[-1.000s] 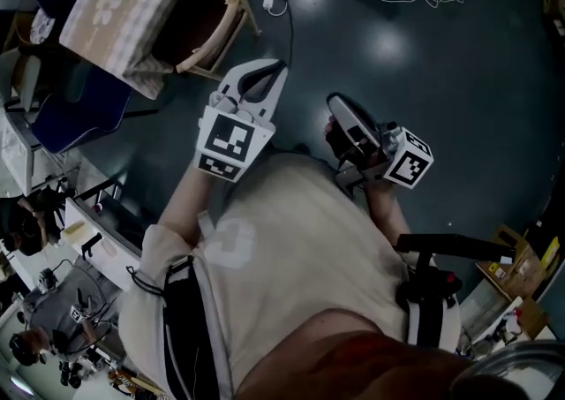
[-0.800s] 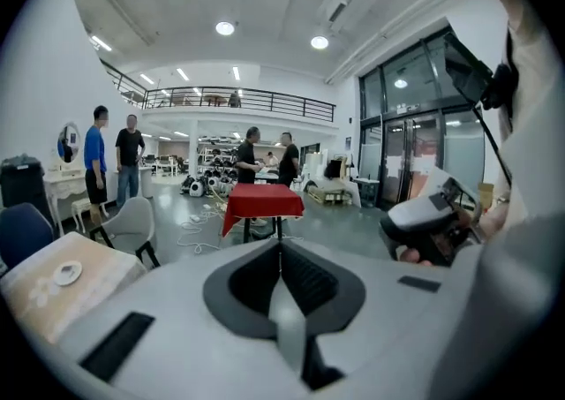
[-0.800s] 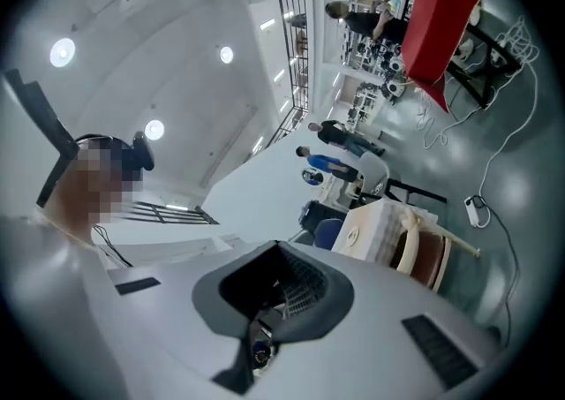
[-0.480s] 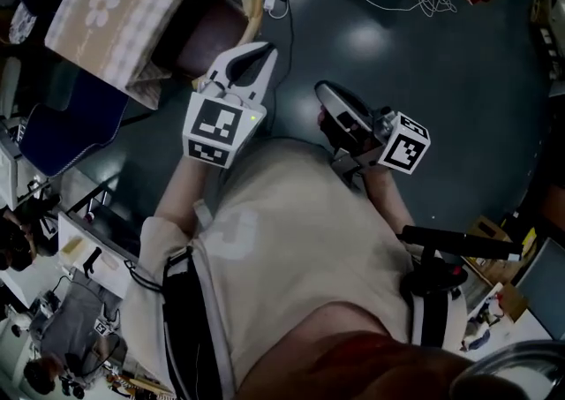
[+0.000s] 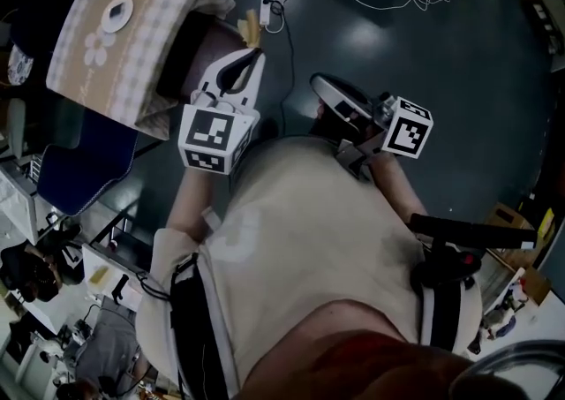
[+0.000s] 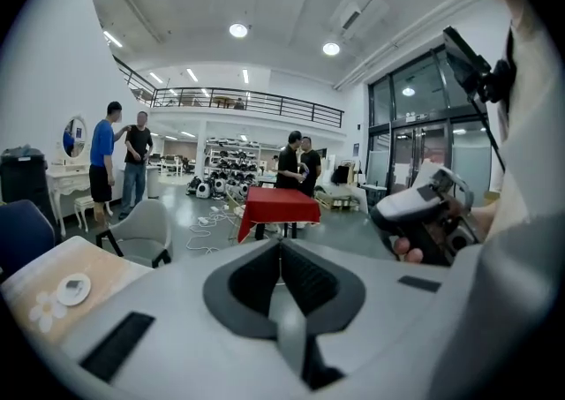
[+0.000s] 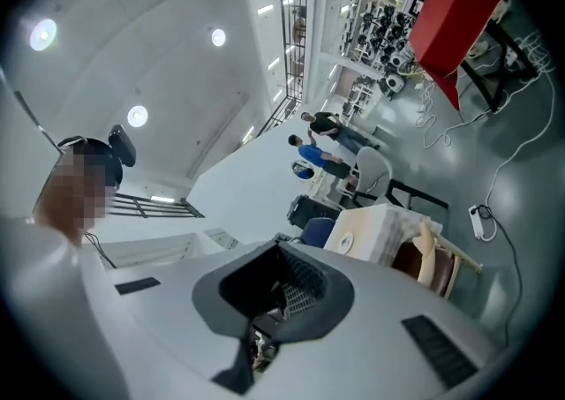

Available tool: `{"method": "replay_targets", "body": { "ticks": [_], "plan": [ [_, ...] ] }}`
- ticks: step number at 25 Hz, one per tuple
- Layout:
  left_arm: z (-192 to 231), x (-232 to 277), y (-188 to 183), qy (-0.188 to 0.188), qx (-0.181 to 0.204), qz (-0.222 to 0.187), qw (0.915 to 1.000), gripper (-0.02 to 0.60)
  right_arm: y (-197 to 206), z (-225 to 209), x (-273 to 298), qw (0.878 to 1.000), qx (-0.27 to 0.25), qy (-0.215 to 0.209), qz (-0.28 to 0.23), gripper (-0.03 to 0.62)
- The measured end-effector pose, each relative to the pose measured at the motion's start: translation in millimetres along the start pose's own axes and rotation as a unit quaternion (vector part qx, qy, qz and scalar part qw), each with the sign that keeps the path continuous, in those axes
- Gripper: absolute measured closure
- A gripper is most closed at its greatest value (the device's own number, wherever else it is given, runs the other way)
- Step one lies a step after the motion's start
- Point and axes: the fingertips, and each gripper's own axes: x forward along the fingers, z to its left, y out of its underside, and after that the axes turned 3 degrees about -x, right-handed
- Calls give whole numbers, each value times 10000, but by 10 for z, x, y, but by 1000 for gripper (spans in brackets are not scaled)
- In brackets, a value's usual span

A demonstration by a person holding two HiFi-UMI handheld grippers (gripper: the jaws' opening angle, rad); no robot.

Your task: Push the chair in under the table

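Observation:
The table (image 5: 124, 32) with a beige checked cloth and a small white plate (image 5: 116, 12) stands at the upper left of the head view. The chair (image 5: 210, 41), with a dark brown seat and a pale wooden back, is at the table's right side, partly under the cloth. My left gripper (image 5: 256, 54) is shut and holds nothing. Its tip is over the chair's back, but I cannot tell whether it touches. My right gripper (image 5: 318, 83) is also shut with nothing in it, to the right of the chair. The right gripper view shows the table (image 7: 380, 230) and chair (image 7: 434, 267) ahead.
A white power strip (image 5: 267, 8) and its cable lie on the dark floor just beyond the chair. A blue chair (image 5: 79, 169) stands left of the table. Farther off are a red-covered table (image 6: 278, 206), a grey chair (image 6: 146, 232) and several standing people.
Both grippers have moved toward the table and chair. The left gripper's tip, earlier short of the chair, now lies over its back. Both grippers stay shut.

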Motion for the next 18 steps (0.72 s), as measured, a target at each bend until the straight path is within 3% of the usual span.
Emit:
{"method": "replay_targets", "body": {
  "ticks": [6,15,18],
  "plan": [
    [-191,457,-113,-86,99,174,9998,572,-387,-289,-208,9998,85,-168,-48,582],
    [-817,1611,-635,-299,271,383,9984,572,-1369,-800,-873,9974,433,-568,27,582],
    [-904,1748,-697,-509,309,373,9975,572,-1446,-896,-995,9981,-60,-448,408,582]
  ]
}}
